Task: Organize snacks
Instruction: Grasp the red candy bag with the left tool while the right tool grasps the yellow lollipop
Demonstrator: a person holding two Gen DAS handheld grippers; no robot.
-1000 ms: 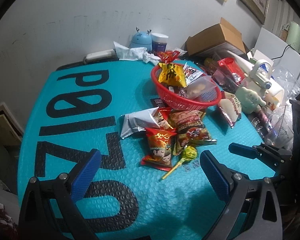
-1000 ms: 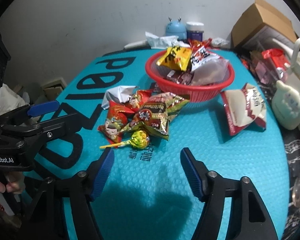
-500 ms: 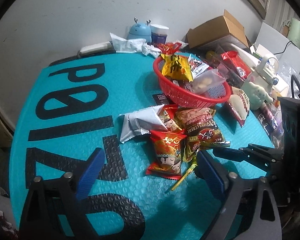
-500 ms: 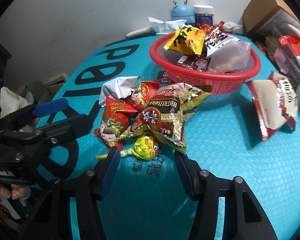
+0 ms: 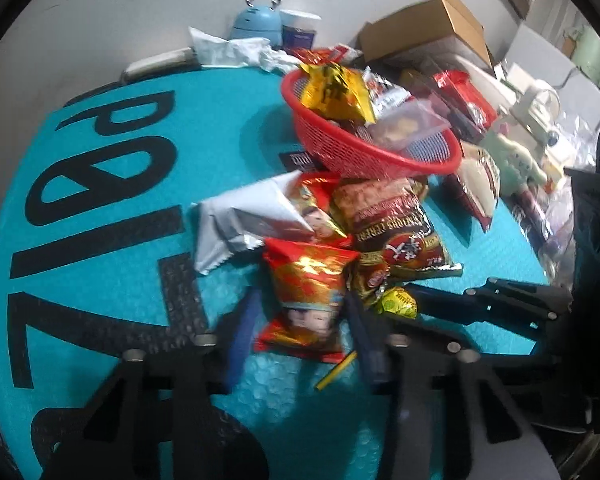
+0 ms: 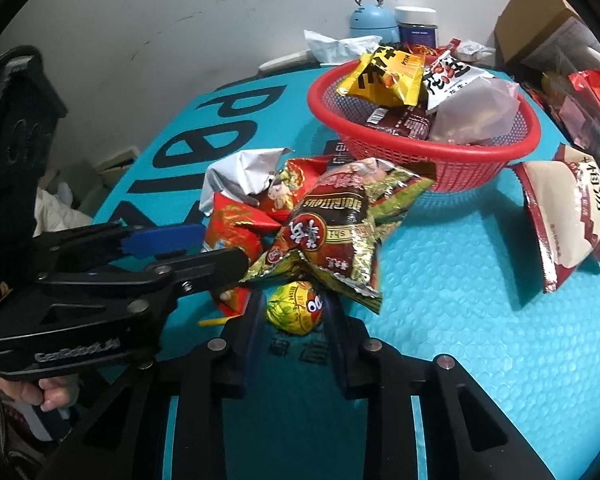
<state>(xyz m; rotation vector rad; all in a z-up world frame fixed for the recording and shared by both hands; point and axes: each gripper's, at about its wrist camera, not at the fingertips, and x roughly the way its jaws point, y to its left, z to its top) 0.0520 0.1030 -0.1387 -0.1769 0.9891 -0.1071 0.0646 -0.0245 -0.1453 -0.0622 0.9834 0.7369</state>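
Teal bubble-textured mat (image 5: 112,280), red mesh basket (image 5: 340,152) as landmark. Before it: left gripper (image 5: 300,320) clamping red foil snack packet (image 5: 306,292); right gripper (image 6: 294,314) clamping yellow-green wrapped lollipop (image 6: 294,308).

Cardboard box (image 5: 428,28), blue gadget (image 6: 370,20), jar (image 6: 415,26), crumpled tissue (image 5: 236,50)
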